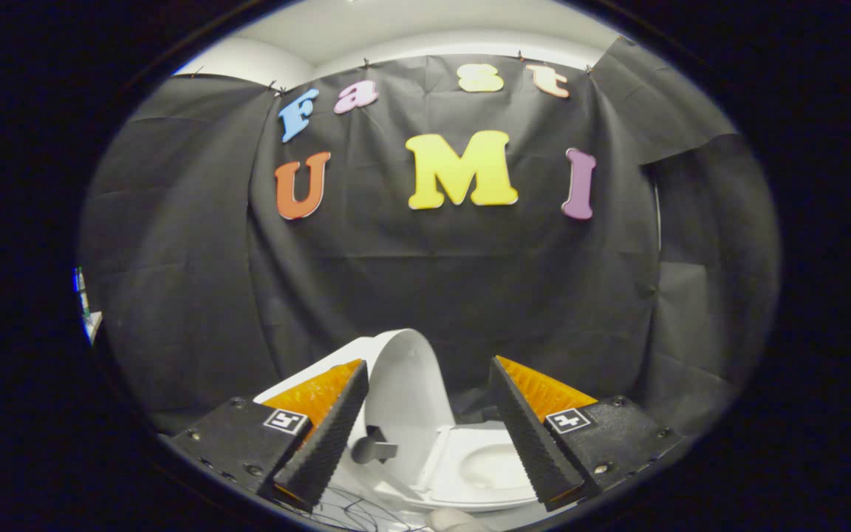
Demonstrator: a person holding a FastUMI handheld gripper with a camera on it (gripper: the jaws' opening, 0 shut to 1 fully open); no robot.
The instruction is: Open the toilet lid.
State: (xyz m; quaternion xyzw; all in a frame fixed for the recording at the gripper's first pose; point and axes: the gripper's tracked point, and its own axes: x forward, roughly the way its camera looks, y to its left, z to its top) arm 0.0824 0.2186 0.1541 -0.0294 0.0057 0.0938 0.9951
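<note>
Between spread fingers (pixel 337 421) (gripper (pixel 429 384) empty) — raised toilet lid (pixel 407 384).

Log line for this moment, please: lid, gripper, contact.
toilet lid: raised, upright | toilet seat: down, bowl exposed | gripper: open, holding nothing | contact: none, lid between fingers

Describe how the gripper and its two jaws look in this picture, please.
The gripper has two wedge-shaped jaws on black blocks with visible screws. Each wedge has an orange ribbed outer side and a black ridged inner face. A small square black-and-white marker sits on each block. No cables on it can be made out.
</note>
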